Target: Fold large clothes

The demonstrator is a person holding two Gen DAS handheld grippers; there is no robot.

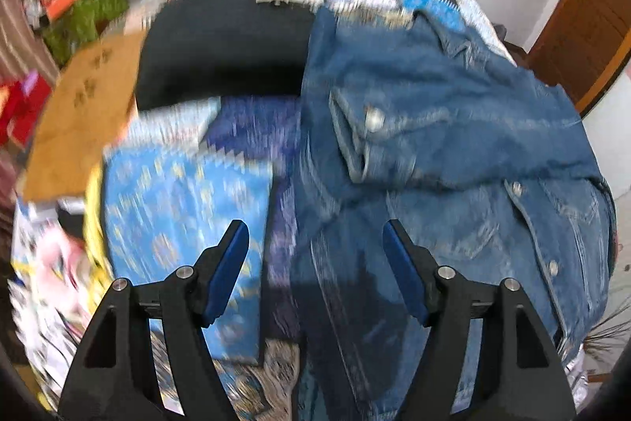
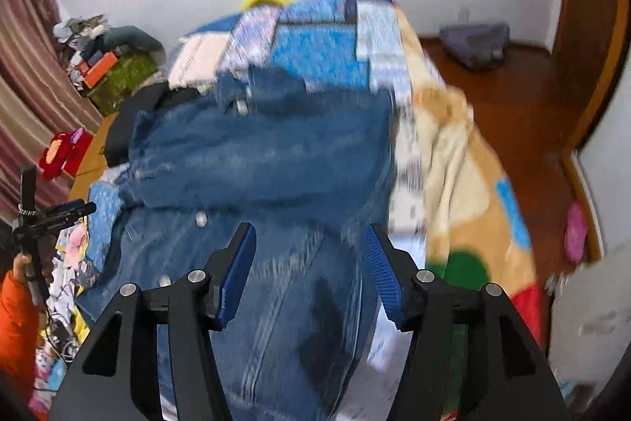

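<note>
A blue denim jacket (image 1: 445, 152) lies spread on a bed covered by a blue patterned quilt (image 1: 177, 200); its sleeves are folded over its body. It also shows in the right wrist view (image 2: 268, 160). My left gripper (image 1: 315, 235) is open and empty, above the jacket's left edge. My right gripper (image 2: 309, 235) is open and empty, above the jacket's lower part. The left gripper also shows at the left edge of the right wrist view (image 2: 59, 214), held by a hand. Both views are blurred.
A black garment (image 1: 224, 46) lies on the bed beyond the jacket. A brown board (image 1: 83, 117) is at the bed's left. A cream cartoon blanket (image 2: 465, 160) hangs over the bed's right side. Wooden floor (image 2: 524, 93), a door, and clutter by the curtain.
</note>
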